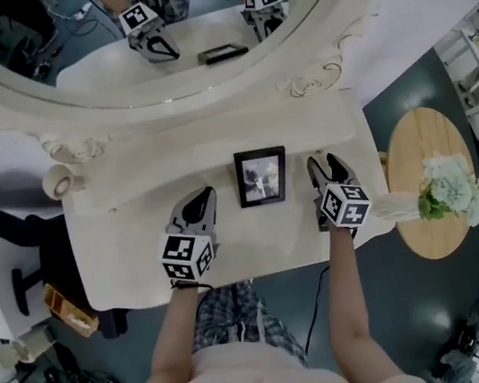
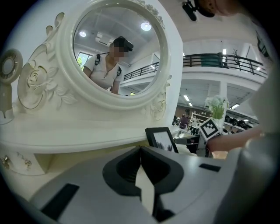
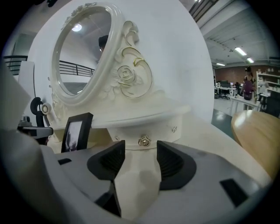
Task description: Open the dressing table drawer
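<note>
Right gripper point(image 1: 325, 163) closest in, just right of the picture frame point(image 1: 262, 176), tips toward the mirror. Jaws spread partway, pads bare, nothing pinched. In the right gripper view the gap lines up on the drawer knob point(image 3: 144, 141), which sits beyond the tips and is not touched.

Drawer point(image 3: 164, 133): small, curved, cream front, closed. It sits right of the picture frame and a little farther back, tucked under the shelf at the mirror's foot. Knob is metal, centred on the front.

Left gripper point(image 1: 203, 199) just left of the picture frame, also pointing at the mirror. Jaws pressed together at the tips, nothing between them. Its view shows the frame's dark edge just off to the right of the tips.

Picture frame stands upright, black border, between the two grippers, on the dressing table point(image 1: 131, 248), a cream top with a scalloped back.

Mirror point(image 1: 204, 79) behind the picture frame: oval, carved cream surround with rose scrolls; both grippers and the frame show in its glass.

Well right of the picture frame, off the table: round wooden side table point(image 1: 411, 136) with pale flowers point(image 1: 448, 187) on it.
</note>
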Tool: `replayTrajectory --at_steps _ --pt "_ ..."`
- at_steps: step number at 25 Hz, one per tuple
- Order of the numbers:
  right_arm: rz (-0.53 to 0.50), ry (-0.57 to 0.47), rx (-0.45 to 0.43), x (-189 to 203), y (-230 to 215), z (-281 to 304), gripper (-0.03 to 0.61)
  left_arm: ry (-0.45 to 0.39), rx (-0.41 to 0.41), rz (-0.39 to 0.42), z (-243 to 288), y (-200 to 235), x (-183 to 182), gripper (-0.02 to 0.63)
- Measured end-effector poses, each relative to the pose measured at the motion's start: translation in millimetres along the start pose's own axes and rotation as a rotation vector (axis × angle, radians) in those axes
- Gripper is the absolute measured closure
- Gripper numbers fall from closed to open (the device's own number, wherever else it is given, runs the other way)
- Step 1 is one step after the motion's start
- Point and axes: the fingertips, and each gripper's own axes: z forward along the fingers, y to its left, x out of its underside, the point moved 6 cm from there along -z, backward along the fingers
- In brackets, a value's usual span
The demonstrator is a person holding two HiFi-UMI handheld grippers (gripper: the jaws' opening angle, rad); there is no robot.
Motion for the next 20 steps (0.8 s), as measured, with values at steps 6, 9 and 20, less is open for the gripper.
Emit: replayTrajectory --at_steps 6,9,20 --pt "-0.007 0.027 0.011 -4 -3 18 0.382 0.004 -0.011 0.004 -4 4 -1 0.586" --pt "-0.012 0.033 0.033 -5 -4 20 0.469 0.004 -0.018 -0.002 -5 8 -1 0.586" --pt "-0.009 0.032 0.046 0 -4 11 0.472 0.0 -0.001 -0.001 -1 6 -5 0.586"
